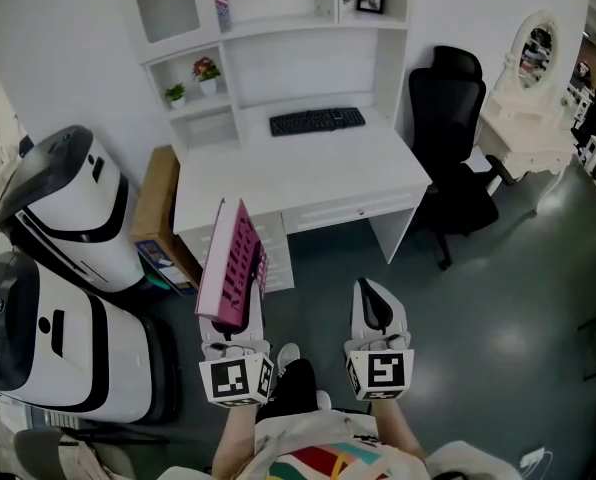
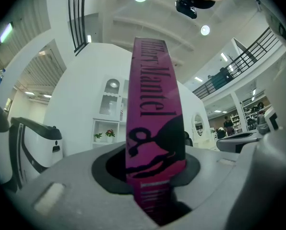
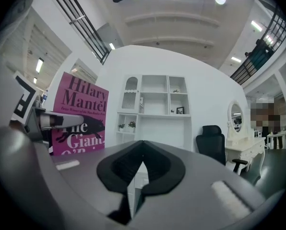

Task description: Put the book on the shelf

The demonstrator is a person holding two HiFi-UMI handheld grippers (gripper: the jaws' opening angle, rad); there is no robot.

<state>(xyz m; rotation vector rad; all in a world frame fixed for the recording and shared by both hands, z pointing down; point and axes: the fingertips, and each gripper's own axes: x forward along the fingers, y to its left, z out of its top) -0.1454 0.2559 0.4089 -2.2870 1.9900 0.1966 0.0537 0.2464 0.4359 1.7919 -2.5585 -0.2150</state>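
Note:
A pink book (image 1: 233,260) stands on edge in my left gripper (image 1: 231,330), whose jaws are shut on its lower end. In the left gripper view the book's spine (image 2: 154,123) rises straight up from between the jaws of that gripper (image 2: 155,183). My right gripper (image 1: 379,313) hangs beside it, shut with nothing in it; its pads (image 3: 150,169) meet at the tip of the gripper (image 3: 141,152). The book's cover (image 3: 80,114) shows at that view's left. The white shelf unit (image 1: 278,38) stands ahead on the desk (image 1: 308,178), also seen as the shelf unit (image 3: 155,107).
A black keyboard (image 1: 316,120) lies on the desk. A black office chair (image 1: 453,138) stands to its right, then a white vanity with mirror (image 1: 533,98). Two large white machines (image 1: 68,268) and a cardboard box (image 1: 158,208) stand to the left. Small plants (image 1: 206,71) occupy a left shelf.

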